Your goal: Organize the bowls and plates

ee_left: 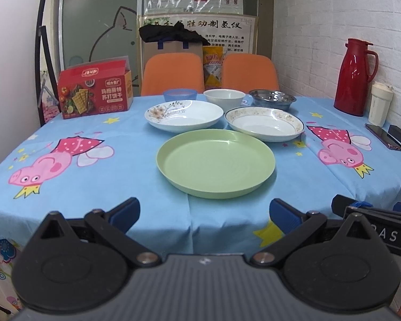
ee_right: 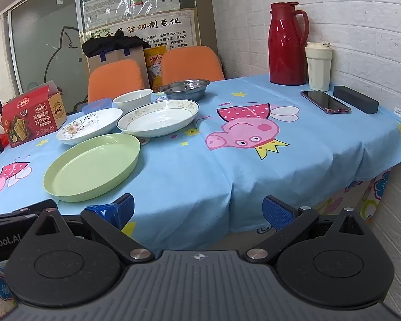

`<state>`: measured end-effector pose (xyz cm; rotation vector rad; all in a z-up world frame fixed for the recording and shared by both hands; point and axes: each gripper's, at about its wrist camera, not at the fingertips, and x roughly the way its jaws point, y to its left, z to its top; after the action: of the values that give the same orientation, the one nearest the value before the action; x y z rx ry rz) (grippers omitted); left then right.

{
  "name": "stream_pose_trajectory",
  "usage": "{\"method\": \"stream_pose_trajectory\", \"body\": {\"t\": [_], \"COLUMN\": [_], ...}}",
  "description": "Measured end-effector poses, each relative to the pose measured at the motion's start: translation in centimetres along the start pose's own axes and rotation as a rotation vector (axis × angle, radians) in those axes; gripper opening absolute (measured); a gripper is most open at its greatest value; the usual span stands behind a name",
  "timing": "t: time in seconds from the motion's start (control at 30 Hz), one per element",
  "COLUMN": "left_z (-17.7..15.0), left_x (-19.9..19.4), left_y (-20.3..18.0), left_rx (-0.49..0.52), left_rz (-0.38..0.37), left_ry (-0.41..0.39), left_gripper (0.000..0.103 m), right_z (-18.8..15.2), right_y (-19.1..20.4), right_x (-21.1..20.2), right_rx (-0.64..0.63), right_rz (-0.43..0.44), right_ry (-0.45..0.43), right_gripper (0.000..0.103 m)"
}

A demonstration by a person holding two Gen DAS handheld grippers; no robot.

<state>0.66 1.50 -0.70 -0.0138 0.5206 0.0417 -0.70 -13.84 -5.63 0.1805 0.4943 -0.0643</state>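
Note:
A green plate (ee_left: 216, 162) (ee_right: 92, 166) lies nearest on the blue tablecloth. Behind it lie a white floral plate (ee_left: 184, 115) (ee_right: 89, 125) on the left and a gold-rimmed plate (ee_left: 264, 123) (ee_right: 159, 117) on the right. Farther back stand a blue bowl (ee_left: 179, 95), a white bowl (ee_left: 224, 98) (ee_right: 133, 100) and a steel bowl (ee_left: 272, 99) (ee_right: 185, 88). My left gripper (ee_left: 204, 214) is open and empty at the table's near edge, in front of the green plate. My right gripper (ee_right: 199, 211) is open and empty to its right.
A red cracker box (ee_left: 95, 92) stands at the back left. A red thermos (ee_right: 287, 44), a white cup (ee_right: 318, 67), a phone (ee_right: 324, 101) and a black case (ee_right: 355, 103) sit at the right by the brick wall. Two orange chairs (ee_left: 173, 73) stand behind the table.

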Motion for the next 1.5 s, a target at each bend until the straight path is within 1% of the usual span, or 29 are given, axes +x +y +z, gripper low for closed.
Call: {"method": "stream_pose_trajectory", "body": {"t": [0.33, 0.63, 0.87, 1.07, 1.17, 1.23, 1.37, 1.43, 1.5], "left_z": [0.5, 1.3, 2.7, 4.4, 5.2, 5.6, 6.4, 6.8, 7.1], "left_x": [1.3, 2.3, 3.8, 4.9, 6.1, 7.2, 10.4, 12.2, 13.9], "left_y": [0.4, 0.5, 1.0, 2.0, 3.1, 4.6, 7.8, 8.5, 8.5], "left_rx": [-0.015, -0.005, -0.016, -0.029, -0.030, -0.047, -0.081, -0.078, -0.062], "left_rz": [-0.005, -0.007, -0.006, 0.007, -0.008, -0.016, -0.028, -0.031, -0.059], "left_ry": [0.027, 0.037, 0.068, 0.072, 0.101, 0.126, 0.197, 0.235, 0.267], "left_gripper": [0.103, 0.103, 0.103, 0.103, 0.103, 0.103, 0.103, 0.103, 0.103], "right_z": [0.3, 0.5, 1.5, 2.9, 3.6, 3.9, 4.1, 4.2, 4.3], "right_y": [0.3, 0.3, 1.0, 2.4, 2.9, 3.4, 4.8, 5.6, 6.8], "right_x": [0.6, 1.3, 3.2, 4.4, 5.3, 6.4, 9.7, 11.4, 13.0], "right_rx": [-0.014, -0.007, -0.018, -0.047, -0.065, -0.080, -0.106, -0.128, -0.174], "right_rz": [0.003, 0.005, 0.001, 0.009, 0.015, 0.038, 0.096, 0.117, 0.121], "right_ry": [0.011, 0.021, 0.062, 0.077, 0.077, 0.084, 0.145, 0.173, 0.199], "right_gripper": [0.090, 0.090, 0.090, 0.090, 0.090, 0.090, 0.090, 0.090, 0.090]}}
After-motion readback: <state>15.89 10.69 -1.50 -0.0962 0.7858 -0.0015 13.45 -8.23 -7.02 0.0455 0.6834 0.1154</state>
